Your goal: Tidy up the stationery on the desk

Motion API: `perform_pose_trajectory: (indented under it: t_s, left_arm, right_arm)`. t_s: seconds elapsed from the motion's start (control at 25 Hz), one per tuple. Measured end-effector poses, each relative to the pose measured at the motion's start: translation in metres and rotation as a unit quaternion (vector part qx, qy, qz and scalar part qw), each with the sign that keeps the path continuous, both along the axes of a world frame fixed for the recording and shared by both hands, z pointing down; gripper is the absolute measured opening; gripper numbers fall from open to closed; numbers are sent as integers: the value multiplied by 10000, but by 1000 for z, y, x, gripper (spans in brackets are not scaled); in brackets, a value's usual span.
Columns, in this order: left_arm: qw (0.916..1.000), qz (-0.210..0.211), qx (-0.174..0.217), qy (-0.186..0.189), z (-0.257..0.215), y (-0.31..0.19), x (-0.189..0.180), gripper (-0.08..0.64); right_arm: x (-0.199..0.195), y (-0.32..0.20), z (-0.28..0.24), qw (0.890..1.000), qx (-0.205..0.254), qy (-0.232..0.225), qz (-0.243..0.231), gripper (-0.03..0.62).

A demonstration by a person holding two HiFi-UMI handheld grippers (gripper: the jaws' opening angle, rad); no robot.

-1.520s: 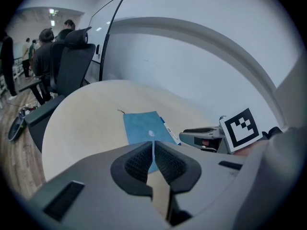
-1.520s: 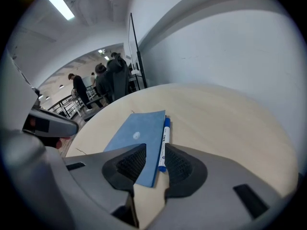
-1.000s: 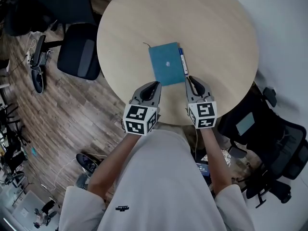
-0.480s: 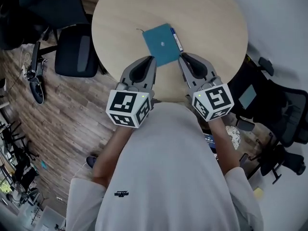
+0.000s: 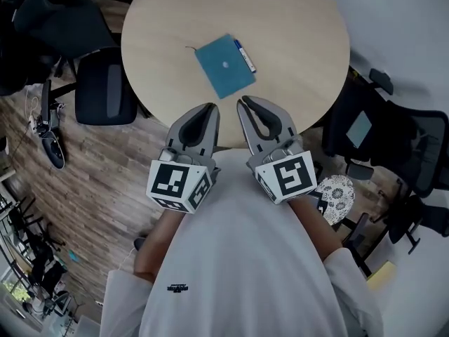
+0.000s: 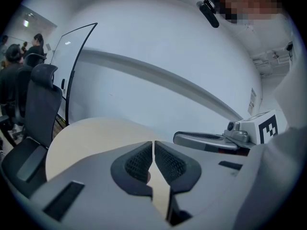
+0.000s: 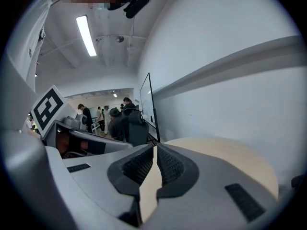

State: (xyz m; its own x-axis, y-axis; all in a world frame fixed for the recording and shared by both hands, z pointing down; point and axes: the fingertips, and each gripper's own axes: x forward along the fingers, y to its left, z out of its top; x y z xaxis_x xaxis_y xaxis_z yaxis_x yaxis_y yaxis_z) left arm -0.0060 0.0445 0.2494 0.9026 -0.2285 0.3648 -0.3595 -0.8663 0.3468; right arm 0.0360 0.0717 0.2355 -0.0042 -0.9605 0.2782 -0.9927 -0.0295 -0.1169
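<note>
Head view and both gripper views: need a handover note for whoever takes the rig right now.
Left gripper: jaws together, nothing between them, held over the table's near edge close to the body.
Right gripper: the same, jaws together and empty, beside the left one.
Things: the teal notebook lies closed and flat mid-table. The pen lies along its right edge, close against it.
Done: notebook and pen sit together, and no other stationery shows on the table.
Left: probably nothing or little. No holder or tray is in view, so check whether the pair should go elsewhere.
</note>
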Motion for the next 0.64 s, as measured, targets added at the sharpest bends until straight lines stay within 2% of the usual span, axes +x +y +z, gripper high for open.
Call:
perform_pose_trajectory:
  t_s: [0.32,0.64]
  left_arm:
    - [9997,2,209,-92,7,3,-1,31]
    - [9998,98,114,-106,2,10,-14,31]
  right_arm:
    - [-4,15,22,9993,-235,38,284,51]
    - [-15,16,14,9980,-450,10,438,41]
